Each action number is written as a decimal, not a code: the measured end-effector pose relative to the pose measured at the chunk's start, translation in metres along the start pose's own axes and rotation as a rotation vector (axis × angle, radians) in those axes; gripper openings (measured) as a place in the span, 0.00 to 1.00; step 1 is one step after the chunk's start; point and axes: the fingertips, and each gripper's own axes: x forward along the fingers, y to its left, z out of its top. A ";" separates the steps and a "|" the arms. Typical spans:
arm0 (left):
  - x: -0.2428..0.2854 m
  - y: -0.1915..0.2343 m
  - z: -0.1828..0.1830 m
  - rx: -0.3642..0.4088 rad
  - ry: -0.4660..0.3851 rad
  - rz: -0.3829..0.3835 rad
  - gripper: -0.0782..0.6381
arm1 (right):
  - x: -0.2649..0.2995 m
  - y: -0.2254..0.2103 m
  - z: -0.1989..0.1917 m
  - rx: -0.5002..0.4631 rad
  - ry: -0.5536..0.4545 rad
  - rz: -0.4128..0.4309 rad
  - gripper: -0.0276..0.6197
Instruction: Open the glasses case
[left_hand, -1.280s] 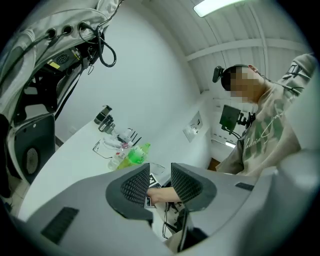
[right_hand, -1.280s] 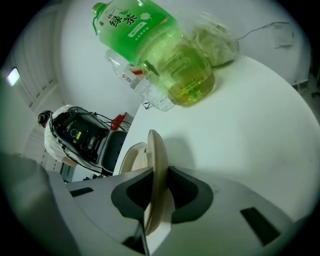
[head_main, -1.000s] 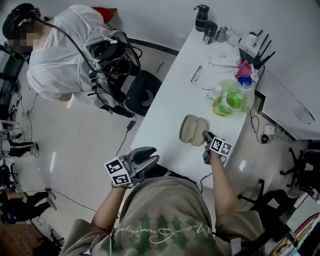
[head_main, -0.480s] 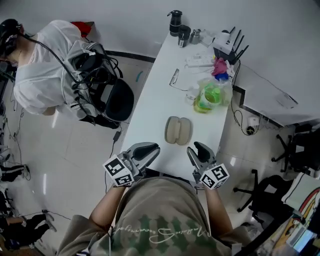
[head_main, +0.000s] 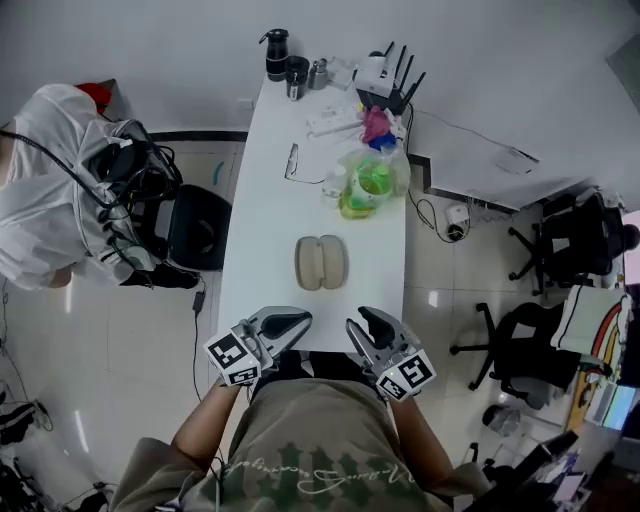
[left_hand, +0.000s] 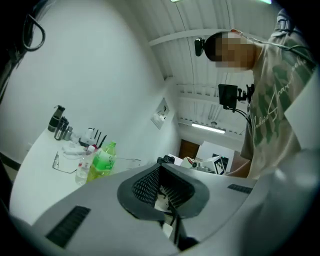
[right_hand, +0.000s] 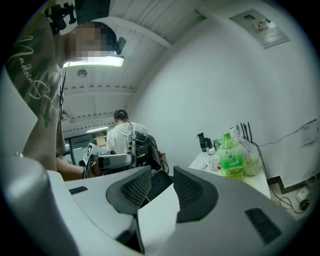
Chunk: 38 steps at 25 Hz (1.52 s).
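Note:
The beige glasses case (head_main: 321, 262) lies on the white table (head_main: 262, 200), spread open in two halves side by side. Both grippers hang over the table's near edge, short of the case and apart from it. My left gripper (head_main: 297, 321) (left_hand: 167, 175) has just closed and is shut with nothing between its pads. My right gripper (head_main: 364, 318) (right_hand: 161, 176) stands open with an empty gap between its fingers. Neither gripper view shows the case.
A pair of glasses (head_main: 292, 160) (left_hand: 65, 162), a green bottle (head_main: 368, 185) (right_hand: 230, 155), a router (head_main: 385, 72) and a black flask (head_main: 277, 52) stand farther up the table. A person in white (head_main: 50, 220) sits left by a black chair (head_main: 200, 228). Office chairs (head_main: 520, 340) stand right.
My right gripper has left the case's right side and risen back toward my body. The left gripper drifted a little to the right and its jaws closed. The head view swung.

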 end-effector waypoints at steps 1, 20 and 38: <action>0.000 0.000 -0.004 0.001 0.017 -0.005 0.12 | -0.004 0.002 0.001 0.002 -0.013 -0.017 0.26; -0.020 -0.167 -0.096 0.071 -0.017 0.334 0.12 | -0.135 0.078 -0.039 -0.209 -0.074 0.093 0.06; -0.063 -0.252 -0.154 0.062 -0.022 0.523 0.12 | -0.215 0.124 -0.074 -0.220 -0.102 0.041 0.06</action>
